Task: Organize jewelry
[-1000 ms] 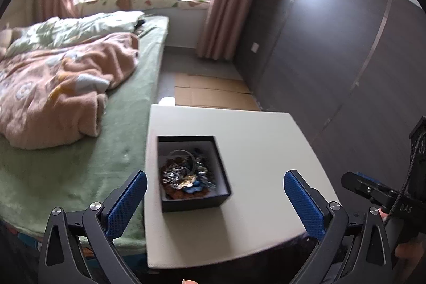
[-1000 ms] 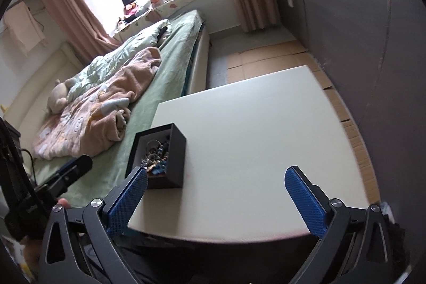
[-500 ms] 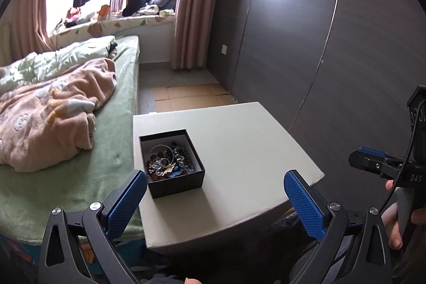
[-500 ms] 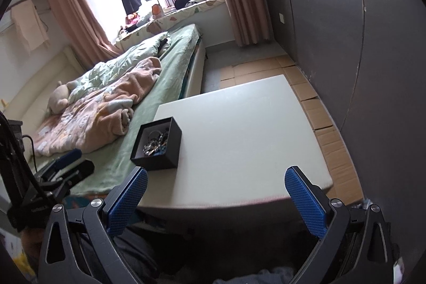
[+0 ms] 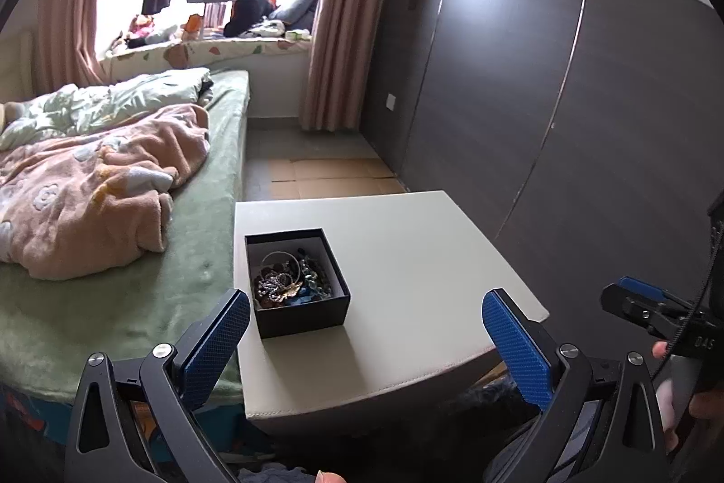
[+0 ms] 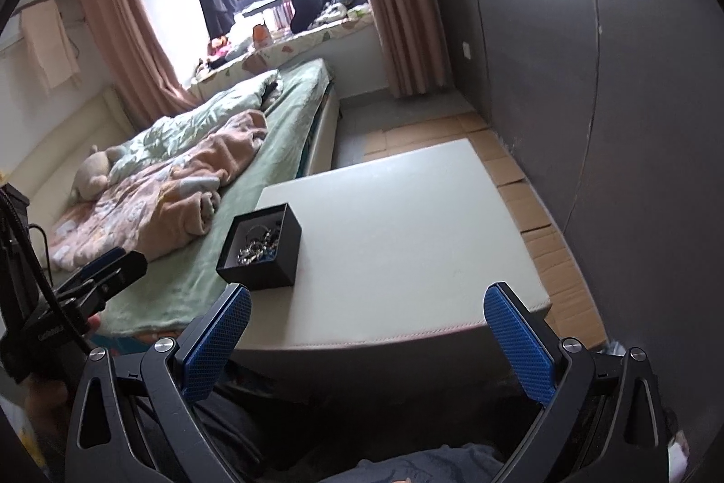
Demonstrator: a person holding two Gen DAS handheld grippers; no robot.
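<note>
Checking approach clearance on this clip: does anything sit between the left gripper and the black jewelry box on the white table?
Nothing visible does. The left gripper is open, and only bare white table lies between it and the black jewelry box. The box has no lid, so the jewelry is exposed from above.

The right gripper [image 6: 366, 340] hung before the near edge of the pale table [image 6: 407, 220], its blue-padded jaws spread wide with nothing between them. A black box [image 6: 261, 245] stood near the table's left edge, open on top, with a tangle of jewelry [image 6: 258, 245] inside. Off to the left, the left gripper [image 6: 106, 274] hovered over the edge of the green bed [image 6: 289, 107], where a peach blanket [image 6: 181, 193] lay rumpled.
</note>
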